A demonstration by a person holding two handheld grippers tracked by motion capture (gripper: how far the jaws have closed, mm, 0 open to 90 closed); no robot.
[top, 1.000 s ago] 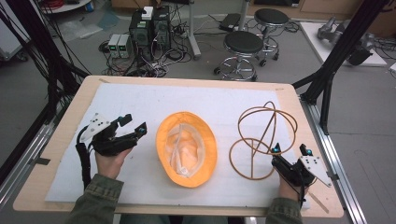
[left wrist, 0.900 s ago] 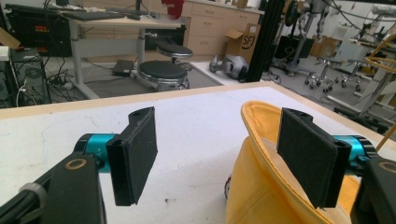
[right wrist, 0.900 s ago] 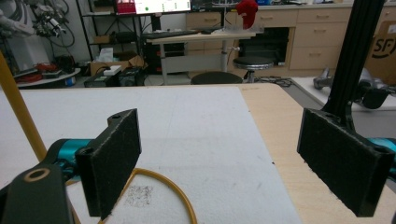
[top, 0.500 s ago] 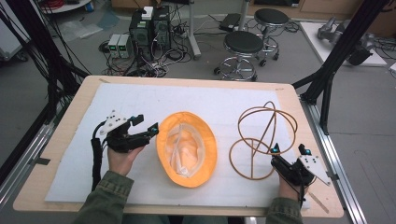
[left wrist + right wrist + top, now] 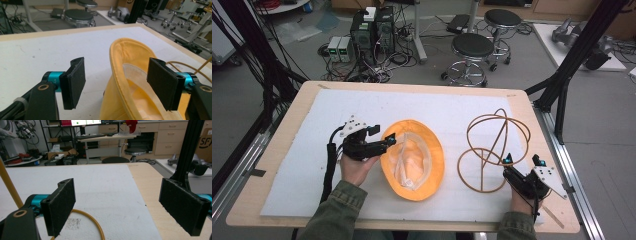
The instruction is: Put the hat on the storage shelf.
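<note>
Yellow bucket hat (image 5: 413, 159) upside down at mid-mat, opening up, pale lining showing; everything else placed from it. Left gripper (image 5: 384, 141) at the hat's left brim, jaws spread wide and holding nothing; in the left gripper view (image 5: 116, 87) the brim edge rising between the two pads, one pad outside the brim, the other over the lining. Wire hat stand (image 5: 494, 148) well to the hat's right, base ring flat on the white mat (image 5: 442, 107). Right gripper (image 5: 523, 161) beyond the stand, at its near right edge, jaws also wide apart and empty, the base ring curving past the inner pad in the right gripper view (image 5: 87, 220).

Likely risks: soft brim folding or slipping out if pinched too near the edge; hat dragging across the mat rather than lifting; loose lining caught alone, leaving the shell behind. Light stand probably easy to nudge or tip if clipped by the right gripper.
</note>
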